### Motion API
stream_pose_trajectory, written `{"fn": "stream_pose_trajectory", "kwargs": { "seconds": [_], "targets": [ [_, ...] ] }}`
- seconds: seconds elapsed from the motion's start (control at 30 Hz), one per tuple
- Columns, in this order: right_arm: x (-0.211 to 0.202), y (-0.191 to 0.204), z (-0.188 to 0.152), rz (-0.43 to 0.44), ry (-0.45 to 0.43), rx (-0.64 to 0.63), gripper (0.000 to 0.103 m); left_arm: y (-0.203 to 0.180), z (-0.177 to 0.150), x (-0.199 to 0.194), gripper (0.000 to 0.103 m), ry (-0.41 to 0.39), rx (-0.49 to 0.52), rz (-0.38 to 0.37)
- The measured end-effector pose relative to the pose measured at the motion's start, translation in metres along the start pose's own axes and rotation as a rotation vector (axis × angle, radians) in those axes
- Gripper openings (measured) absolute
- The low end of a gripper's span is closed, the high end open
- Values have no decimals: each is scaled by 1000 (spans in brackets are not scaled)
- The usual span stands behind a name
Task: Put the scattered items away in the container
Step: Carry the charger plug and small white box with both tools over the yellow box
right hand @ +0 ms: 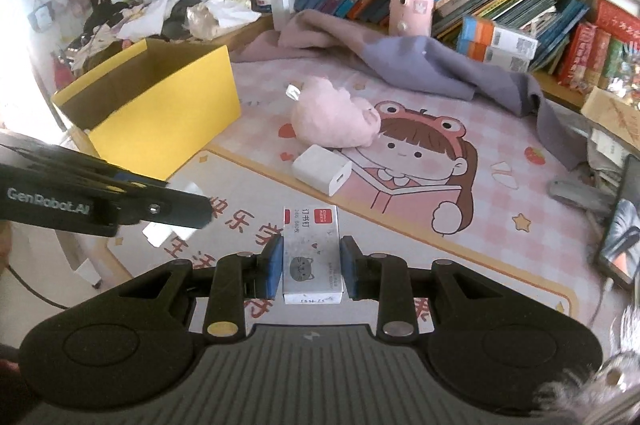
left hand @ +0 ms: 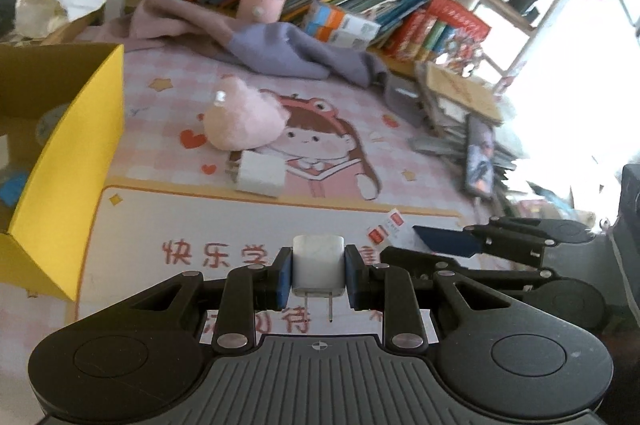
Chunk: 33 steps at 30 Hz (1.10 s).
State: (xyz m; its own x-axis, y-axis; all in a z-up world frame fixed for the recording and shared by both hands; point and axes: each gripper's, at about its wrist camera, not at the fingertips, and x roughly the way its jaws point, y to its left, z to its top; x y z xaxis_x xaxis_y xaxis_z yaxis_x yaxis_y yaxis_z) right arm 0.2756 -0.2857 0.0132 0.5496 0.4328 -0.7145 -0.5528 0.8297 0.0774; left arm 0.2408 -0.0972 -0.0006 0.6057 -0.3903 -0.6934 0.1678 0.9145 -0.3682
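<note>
Above the desk mat, both loads are lifted and the yellow box [right hand: 160,113] waits far left.
My left hand-held gripper [left hand: 318,275] clamps a small white charger [left hand: 318,265] by its flat sides; my right hand-held gripper [right hand: 312,267] pinches the staple box [right hand: 311,257], light, stiff card.

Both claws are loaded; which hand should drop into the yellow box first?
Left, probably. The left claw, shut on the white plug charger, is nearer the yellow box. The right claw, gripping the staple box, sits farther away.
</note>
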Motion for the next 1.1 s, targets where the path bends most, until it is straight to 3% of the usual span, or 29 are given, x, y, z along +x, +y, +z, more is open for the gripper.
{"fn": "stream_pose_trajectory", "kwargs": {
  "seconds": [0.17, 0.6, 1.1],
  "targets": [
    [-18, 18, 0, -49, -22, 17, 28, 3, -1, -23, 25, -40, 51, -57],
    [-39, 112, -16, -136, -65, 45, 28, 61, -48, -89, 25, -55, 24, -129],
    [-41, 252, -39, -98, -11, -15, 28, 146, -111, -182, 25, -95, -75, -124]
  ]
}}
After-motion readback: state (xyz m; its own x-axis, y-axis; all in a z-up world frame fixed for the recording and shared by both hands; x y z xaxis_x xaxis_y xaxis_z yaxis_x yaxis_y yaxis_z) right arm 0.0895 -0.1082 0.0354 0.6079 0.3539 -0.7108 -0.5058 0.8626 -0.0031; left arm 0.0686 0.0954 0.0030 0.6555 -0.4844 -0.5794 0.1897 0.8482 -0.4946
